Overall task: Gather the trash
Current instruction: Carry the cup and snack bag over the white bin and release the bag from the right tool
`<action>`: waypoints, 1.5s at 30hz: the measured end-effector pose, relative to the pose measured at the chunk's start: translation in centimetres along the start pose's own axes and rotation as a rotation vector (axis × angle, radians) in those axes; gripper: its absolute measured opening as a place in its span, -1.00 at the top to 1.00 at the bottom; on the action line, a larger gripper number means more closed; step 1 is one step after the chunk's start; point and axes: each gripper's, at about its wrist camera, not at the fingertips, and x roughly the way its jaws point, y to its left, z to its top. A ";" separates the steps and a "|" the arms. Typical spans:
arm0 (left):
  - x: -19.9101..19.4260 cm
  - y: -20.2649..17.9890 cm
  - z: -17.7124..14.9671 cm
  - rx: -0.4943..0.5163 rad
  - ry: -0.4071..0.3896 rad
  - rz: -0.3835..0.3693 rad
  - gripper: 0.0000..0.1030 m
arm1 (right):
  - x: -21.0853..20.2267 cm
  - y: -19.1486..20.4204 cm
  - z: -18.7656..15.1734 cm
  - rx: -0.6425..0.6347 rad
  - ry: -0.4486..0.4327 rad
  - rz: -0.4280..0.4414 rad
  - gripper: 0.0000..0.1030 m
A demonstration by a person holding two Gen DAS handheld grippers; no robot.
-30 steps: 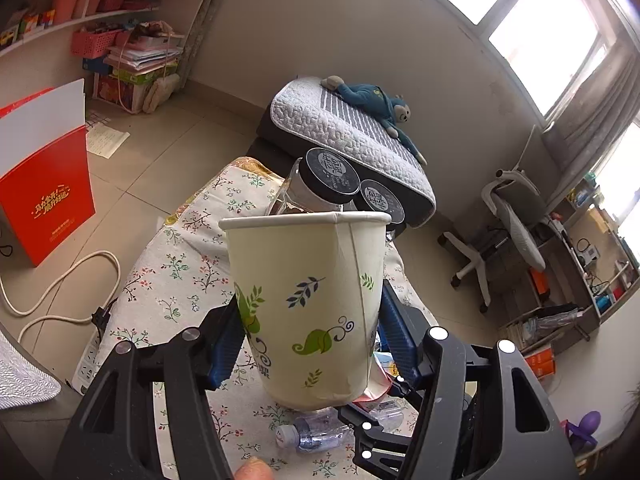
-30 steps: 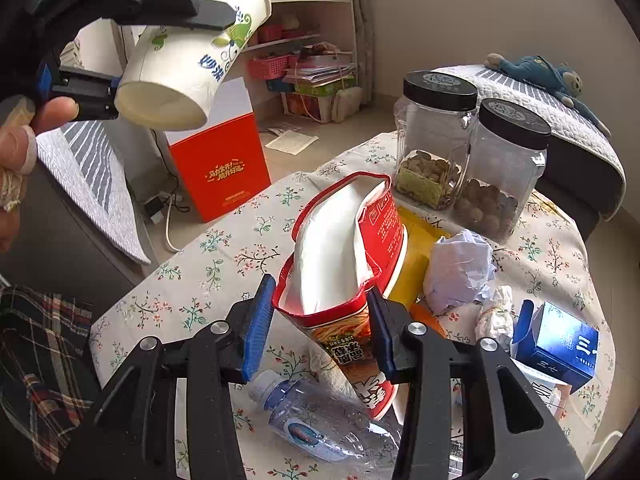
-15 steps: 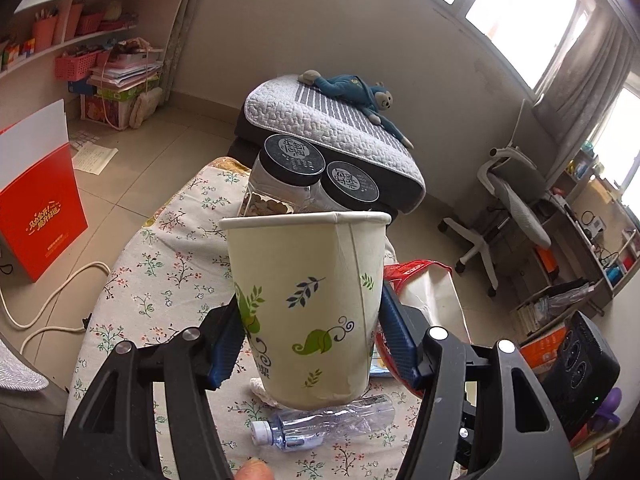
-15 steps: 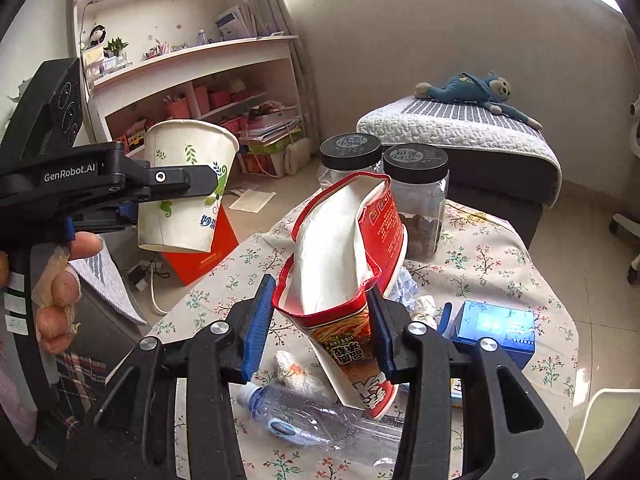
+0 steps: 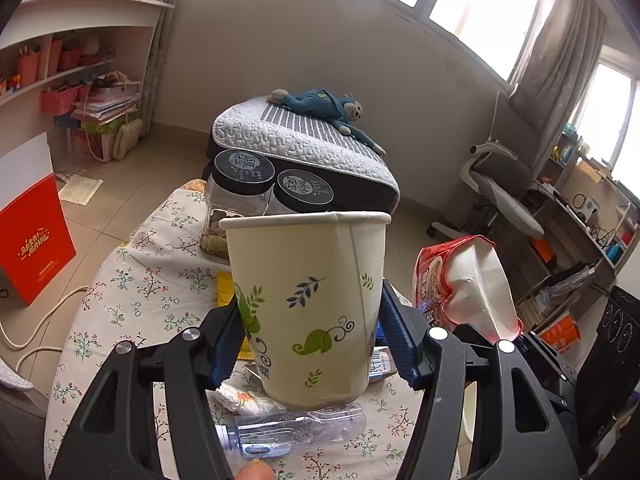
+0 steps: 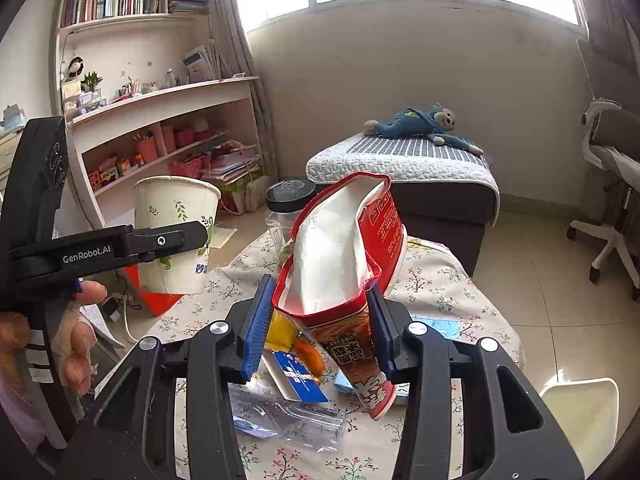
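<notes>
Your left tongs (image 5: 312, 344) pinched the leaf-printed white paper cup (image 5: 306, 300) upright, mouth up, ready to receive scraps. Your right tongs (image 6: 316, 320) squeezed the crushed red-and-white noodle tub (image 6: 344, 264), raised clear of the floral-clothed desk (image 6: 440, 280), where a crumpled clear plastic bottle (image 5: 296, 430) lay uncollected.

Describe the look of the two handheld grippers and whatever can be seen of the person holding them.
Both are matte black plastic with open, angular frames and round silver screw heads. The left gripper and right gripper each carry ribbed blue pads on the inner faces of their fingers. White lettering "GenRobot.AI" runs along the side of the left gripper. The person's hand wears no glove; no sleeve or cable is clearly visible.
</notes>
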 end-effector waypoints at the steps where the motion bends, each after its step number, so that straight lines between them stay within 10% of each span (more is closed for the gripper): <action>1: 0.1 -0.5 -0.1 0.009 -0.002 0.000 -0.19 | -0.3 -0.4 -0.1 0.007 -0.008 -0.010 0.19; 19: 3.3 -7.6 -3.1 0.140 0.071 -0.073 -0.19 | -6.4 -10.8 -3.0 0.165 -0.066 -0.282 0.18; 34: 5.8 -18.4 -6.6 0.307 0.152 -0.191 -0.19 | -9.1 -21.4 -9.0 0.457 0.113 -0.533 0.14; 45: 8.0 -27.9 -8.7 0.368 0.211 -0.314 -0.19 | -15.4 -24.5 -10.3 0.524 -0.025 -0.796 -0.73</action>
